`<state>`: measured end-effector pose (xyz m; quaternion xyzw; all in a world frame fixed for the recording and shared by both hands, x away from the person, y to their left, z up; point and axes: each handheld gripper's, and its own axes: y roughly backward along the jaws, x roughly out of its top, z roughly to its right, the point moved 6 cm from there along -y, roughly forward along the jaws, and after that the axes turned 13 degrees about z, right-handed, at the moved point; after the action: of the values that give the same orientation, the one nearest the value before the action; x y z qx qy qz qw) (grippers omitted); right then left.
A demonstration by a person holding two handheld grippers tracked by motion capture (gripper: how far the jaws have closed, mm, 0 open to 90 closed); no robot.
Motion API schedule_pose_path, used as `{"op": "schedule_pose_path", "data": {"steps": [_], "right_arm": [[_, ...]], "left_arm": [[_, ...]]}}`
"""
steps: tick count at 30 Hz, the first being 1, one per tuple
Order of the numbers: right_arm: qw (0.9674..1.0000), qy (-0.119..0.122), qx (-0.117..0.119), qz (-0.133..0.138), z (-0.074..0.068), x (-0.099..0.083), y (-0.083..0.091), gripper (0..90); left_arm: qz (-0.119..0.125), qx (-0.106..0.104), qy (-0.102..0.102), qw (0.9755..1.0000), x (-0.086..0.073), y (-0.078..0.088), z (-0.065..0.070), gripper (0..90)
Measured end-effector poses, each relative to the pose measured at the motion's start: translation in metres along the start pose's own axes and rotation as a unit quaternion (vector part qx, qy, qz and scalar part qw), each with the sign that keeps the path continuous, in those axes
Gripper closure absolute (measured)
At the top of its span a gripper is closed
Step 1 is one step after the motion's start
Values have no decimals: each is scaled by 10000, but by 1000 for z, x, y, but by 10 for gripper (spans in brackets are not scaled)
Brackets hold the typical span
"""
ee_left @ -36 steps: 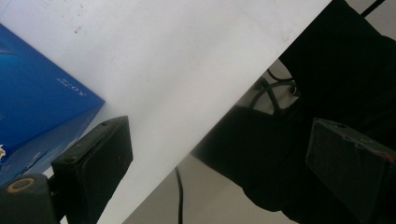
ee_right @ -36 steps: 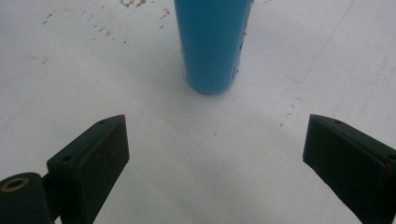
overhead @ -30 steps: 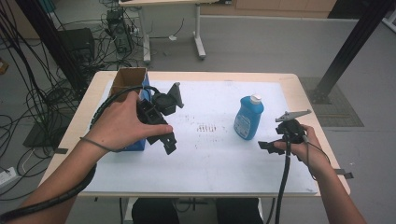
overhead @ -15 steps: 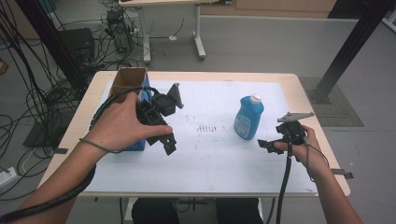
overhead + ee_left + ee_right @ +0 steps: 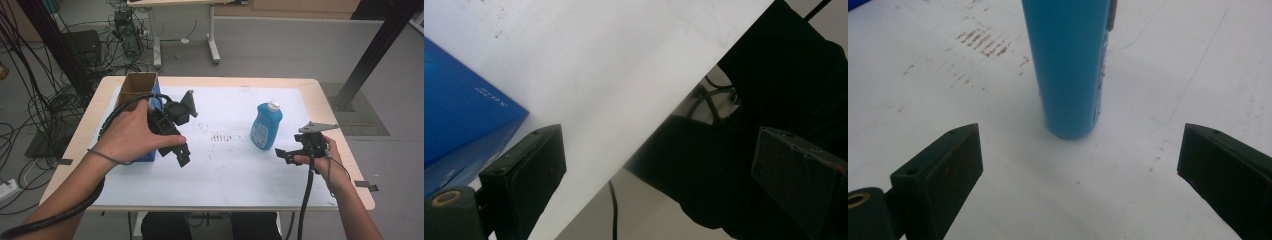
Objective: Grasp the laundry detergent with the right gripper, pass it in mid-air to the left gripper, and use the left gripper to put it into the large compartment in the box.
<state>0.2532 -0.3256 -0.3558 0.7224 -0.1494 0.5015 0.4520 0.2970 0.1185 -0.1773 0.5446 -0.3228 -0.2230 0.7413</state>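
The faint lettering on the blue box (image 5: 464, 110) is too small to read.

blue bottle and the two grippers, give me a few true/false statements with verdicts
1. The blue bottle stands upright on the white table cover. True.
2. The right gripper is clamped on the bottle. False: its jaws stand wide open, short of the bottle.
3. The left gripper is beside a blue box. True.
4. The bottle has a red cap. False: the cap is white.
5. The left gripper holds something. False: its jaws are open and empty.
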Motion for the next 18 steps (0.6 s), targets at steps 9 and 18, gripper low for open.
{"op": "schedule_pose_path", "data": {"steps": [9,18], "right_arm": [[9988,125,22,467,3,-11,4,30],[9981,214,45,574,2,-15,3,28]], "left_arm": [[8,-2,20,10000,0,-1,0,75],[10,-15,12,10000,0,-1,1,75]]}}
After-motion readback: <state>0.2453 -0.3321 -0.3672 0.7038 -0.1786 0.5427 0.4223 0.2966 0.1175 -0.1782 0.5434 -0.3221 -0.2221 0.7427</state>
